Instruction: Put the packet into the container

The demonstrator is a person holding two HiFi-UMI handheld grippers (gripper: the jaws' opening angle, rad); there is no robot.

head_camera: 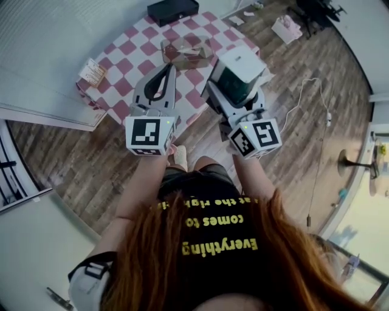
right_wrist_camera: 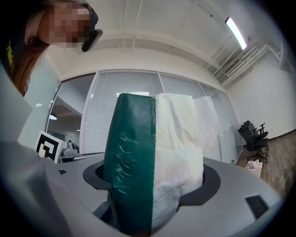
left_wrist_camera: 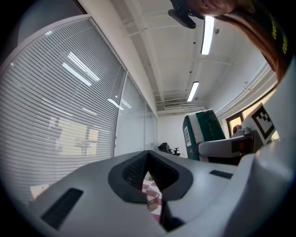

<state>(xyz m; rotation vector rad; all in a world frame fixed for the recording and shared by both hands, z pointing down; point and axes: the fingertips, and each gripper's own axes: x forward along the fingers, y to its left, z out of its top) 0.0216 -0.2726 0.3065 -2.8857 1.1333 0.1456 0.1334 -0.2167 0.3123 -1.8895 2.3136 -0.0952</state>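
Observation:
A green-and-white soft packet [head_camera: 238,71] is clamped in my right gripper [head_camera: 234,88], which is held up over the near edge of the checkered table [head_camera: 127,45]. In the right gripper view the packet [right_wrist_camera: 148,171] fills the space between the jaws and stands upright. The clear plastic container [head_camera: 187,51] rests on the table beyond both grippers. My left gripper [head_camera: 165,70] hovers beside the right one with its jaws closed and nothing in them. Through the slit under its closed tips I glimpse the container [left_wrist_camera: 152,194]. That view also catches the packet [left_wrist_camera: 203,129] off to the right.
A black box [head_camera: 173,10] lies at the table's far edge and a small printed card [head_camera: 92,71] at its left corner. A pink bag [head_camera: 287,27] and a cable [head_camera: 310,91] lie on the wooden floor to the right. Glass walls with blinds stand on the left.

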